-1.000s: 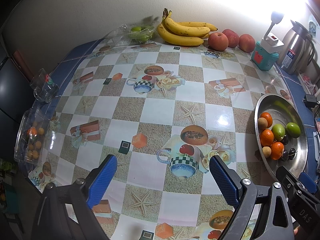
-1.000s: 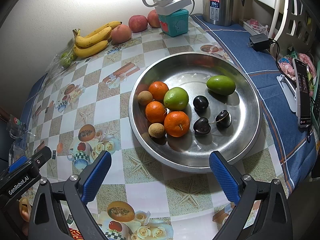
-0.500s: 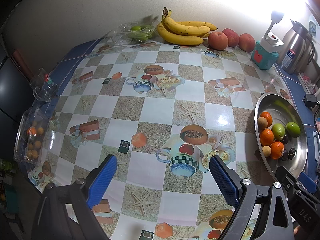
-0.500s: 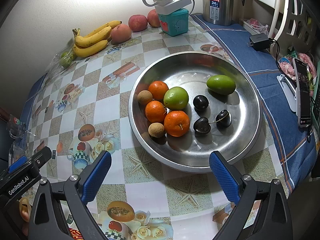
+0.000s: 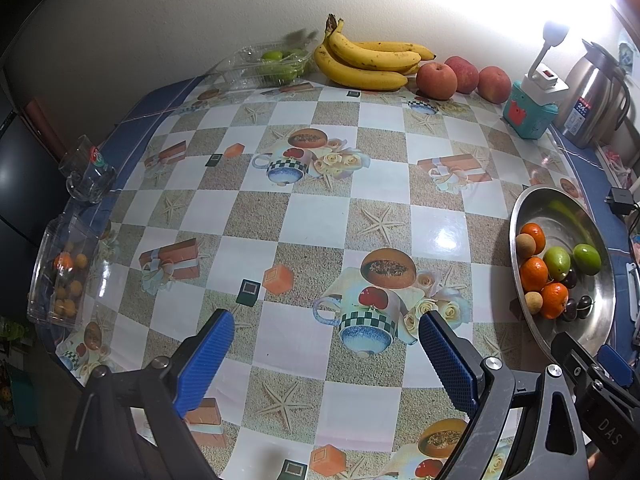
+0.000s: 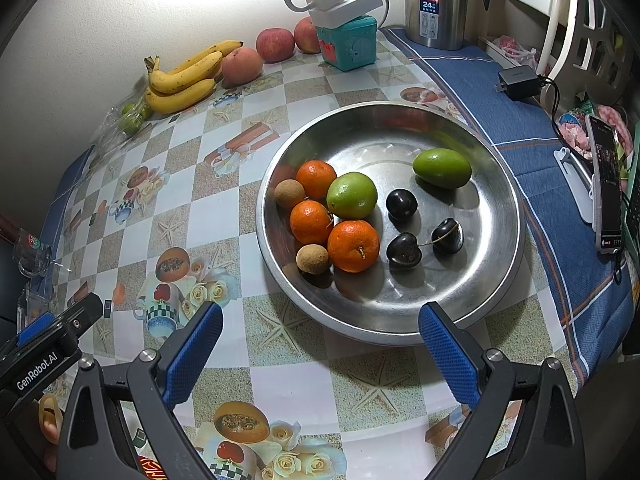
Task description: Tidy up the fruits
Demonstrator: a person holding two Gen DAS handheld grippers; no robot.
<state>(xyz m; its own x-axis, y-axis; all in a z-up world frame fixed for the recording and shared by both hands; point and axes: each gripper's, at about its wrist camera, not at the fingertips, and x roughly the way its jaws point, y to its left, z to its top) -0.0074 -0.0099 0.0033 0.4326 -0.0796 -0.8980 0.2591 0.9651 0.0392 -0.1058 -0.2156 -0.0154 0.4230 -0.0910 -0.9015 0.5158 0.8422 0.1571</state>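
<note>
A steel bowl (image 6: 496, 264) holds three oranges (image 6: 353, 245), two green fruits (image 6: 441, 168), two small brown fruits (image 6: 313, 258) and dark cherries (image 6: 404, 249). My right gripper (image 6: 320, 316) hangs open just in front of its near rim, empty. The left wrist view shows the same bowl (image 5: 600, 320) at the right edge. My left gripper (image 5: 326, 322) is open and empty over the tablecloth's middle. Bananas (image 5: 366, 66) and three apples (image 5: 437, 80) lie along the far wall. A clear box of green fruit (image 5: 272, 65) sits left of the bananas.
A clear box of small orange fruits (image 5: 60, 276) and a glass (image 5: 86, 176) stand at the table's left edge. A teal box with a power strip (image 6: 347, 36), a steel kettle (image 6: 436, 4), a charger (image 6: 518, 84) and a phone (image 6: 608, 184) are at the right.
The left wrist view has drifted slightly, with the far fruits sitting a little lower in frame. The right gripper and the bowl look the same.
</note>
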